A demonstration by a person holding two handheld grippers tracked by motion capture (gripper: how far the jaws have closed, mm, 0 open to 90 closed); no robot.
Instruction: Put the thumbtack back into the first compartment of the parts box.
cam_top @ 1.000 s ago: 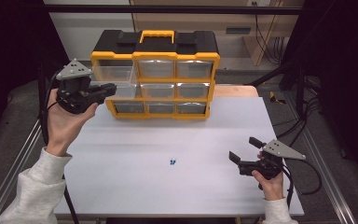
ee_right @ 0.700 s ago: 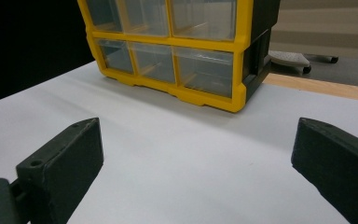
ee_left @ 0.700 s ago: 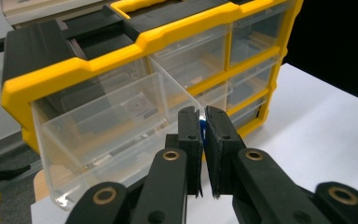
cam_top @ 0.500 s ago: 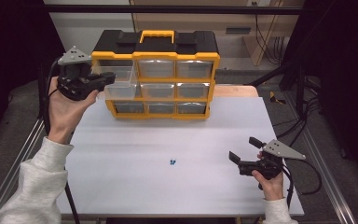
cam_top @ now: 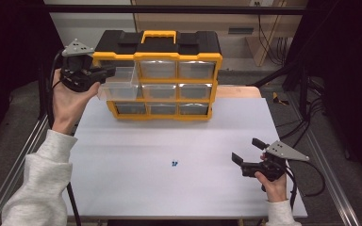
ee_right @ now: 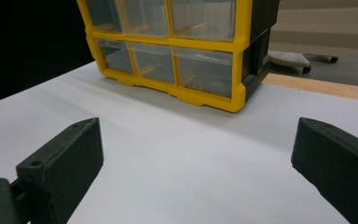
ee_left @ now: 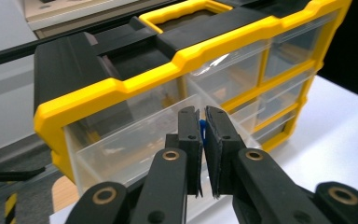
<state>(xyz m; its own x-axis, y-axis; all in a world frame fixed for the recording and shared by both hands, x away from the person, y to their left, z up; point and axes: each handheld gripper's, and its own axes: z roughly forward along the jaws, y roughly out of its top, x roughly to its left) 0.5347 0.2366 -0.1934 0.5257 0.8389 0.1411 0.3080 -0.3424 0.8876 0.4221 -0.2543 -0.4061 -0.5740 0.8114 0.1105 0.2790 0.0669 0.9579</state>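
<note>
2 raised jaws of the left gripper (ee_left: 203, 140) (wrist cocked) pinch the clear drawer (cam_top: 119, 84).

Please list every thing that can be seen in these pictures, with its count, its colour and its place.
organiser cabinet: one, yellow and black, rear of the table.
open drawer: one, clear, pulled out at the cabinet's top left.
closed drawers: eight, clear, inside the cabinet.
blue piece: one, blue, small, on the table's middle front.
table: one, white top.
left gripper: one, black, shut on a small blue thing, above the open drawer.
right gripper: one, black, open, low over the table's right front.
sleeves: two, light grey, bottom of the high view.
</note>
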